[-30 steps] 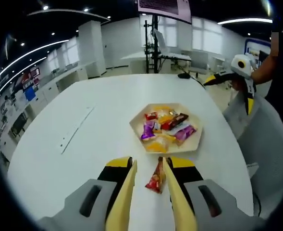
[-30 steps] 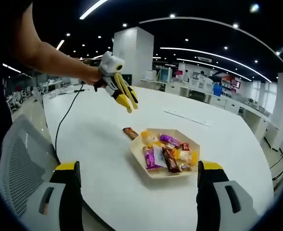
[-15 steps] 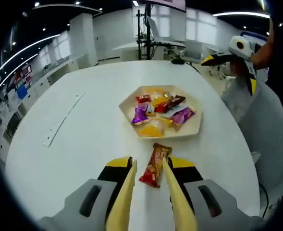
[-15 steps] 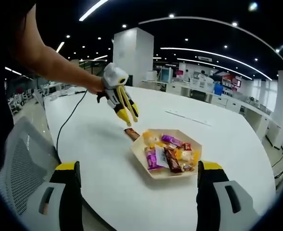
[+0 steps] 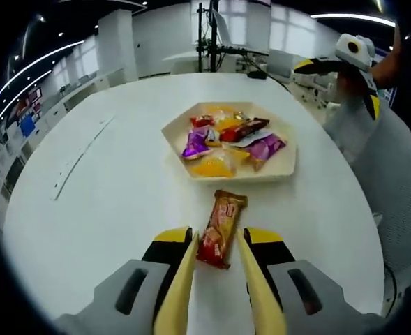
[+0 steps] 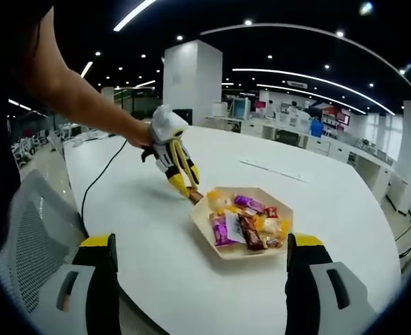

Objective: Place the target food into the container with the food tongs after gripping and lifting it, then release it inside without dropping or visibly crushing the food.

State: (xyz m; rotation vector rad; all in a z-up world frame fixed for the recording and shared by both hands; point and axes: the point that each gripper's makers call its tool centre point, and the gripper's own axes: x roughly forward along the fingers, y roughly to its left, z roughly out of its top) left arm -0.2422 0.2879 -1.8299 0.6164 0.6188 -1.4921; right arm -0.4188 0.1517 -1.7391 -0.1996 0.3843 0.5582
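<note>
Tongs on the left [image 5: 215,262] reach low over the white surface [image 5: 107,195] with their yellow jaws parted, and the snack bar [image 5: 220,229] lies flat on the surface between them. The bar's near end sits in the gap between the two jaw tips; its far end sticks out past them, angled toward the tray [image 5: 282,171]. From the left gripper view I cannot tell whether the jaws touch the wrapper; a sliver of white shows beside it on each side, so the tongs look released, not clamped.

The bar is outside the tray, just short of its near rim. The tray is a pale hexagonal dish holding a heap of wrapped sweets [image 5: 222,139] in purple, orange, red and brown.

In the right gripper view, the left tongs [image 6: 184,187] come in held by a hand [image 6: 146,136], tips down on the surface beside the tray [image 6: 215,248], at the bar [image 6: 193,196], which shows as a small brown shape at the tray's edge. The right tongs [image 6: 200,279] stand wide apart at the bottom of that view, well back from the tray, gripping nothing. A grey mesh chair [image 6: 24,237] stands by the surface.
</note>
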